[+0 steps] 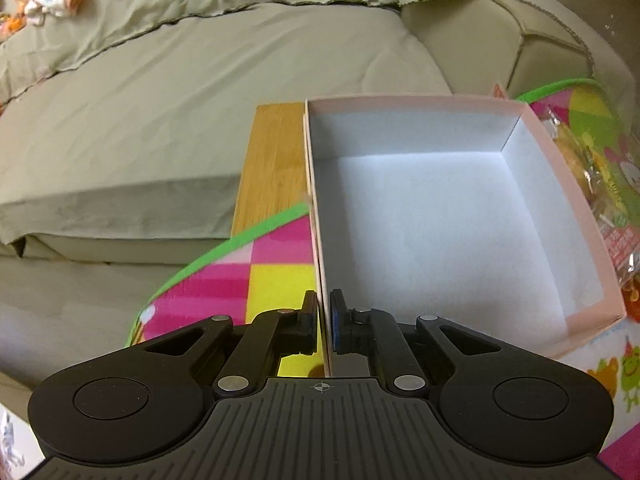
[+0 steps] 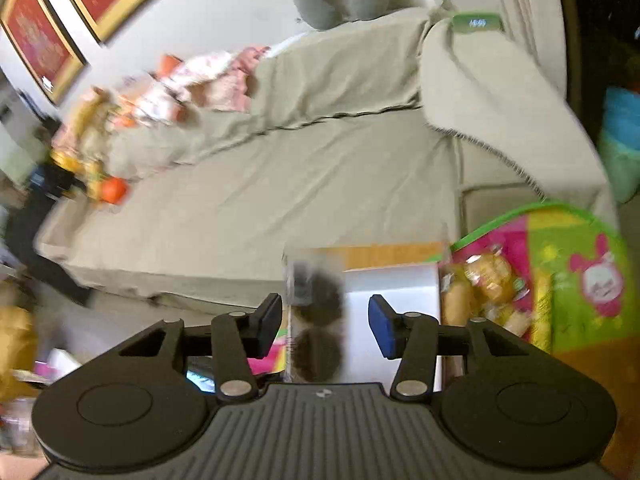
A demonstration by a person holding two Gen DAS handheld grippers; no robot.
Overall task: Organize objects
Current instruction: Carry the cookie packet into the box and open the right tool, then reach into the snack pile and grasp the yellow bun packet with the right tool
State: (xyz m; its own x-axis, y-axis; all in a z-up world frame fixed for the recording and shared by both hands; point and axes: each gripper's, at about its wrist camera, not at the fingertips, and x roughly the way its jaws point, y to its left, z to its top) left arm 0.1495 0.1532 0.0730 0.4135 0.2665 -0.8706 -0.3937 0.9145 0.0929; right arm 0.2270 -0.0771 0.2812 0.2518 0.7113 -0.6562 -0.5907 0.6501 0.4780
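My left gripper [image 1: 324, 300] is shut on the left wall of a pink cardboard box [image 1: 400, 128], one finger outside and one inside. The box has a white inside with nothing in it. In the right wrist view the same box [image 2: 392, 288] shows as a white patch below my right gripper [image 2: 324, 312], which stands open. A blurred clear pack with two dark round shapes [image 2: 318, 344] shows between its fingers, nearer the left one. The blue right pad [image 2: 380, 324] stands apart from it. Bagged yellow snacks [image 1: 588, 168] [image 2: 488, 280] lie right of the box.
The box rests on a bright pink, yellow and green mat [image 1: 272, 280] [image 2: 580, 240] over a wooden table [image 1: 272, 160]. A beige sofa [image 1: 200, 100] [image 2: 320, 160] runs behind, with clothes and toys [image 2: 160, 92] heaped at its far left end.
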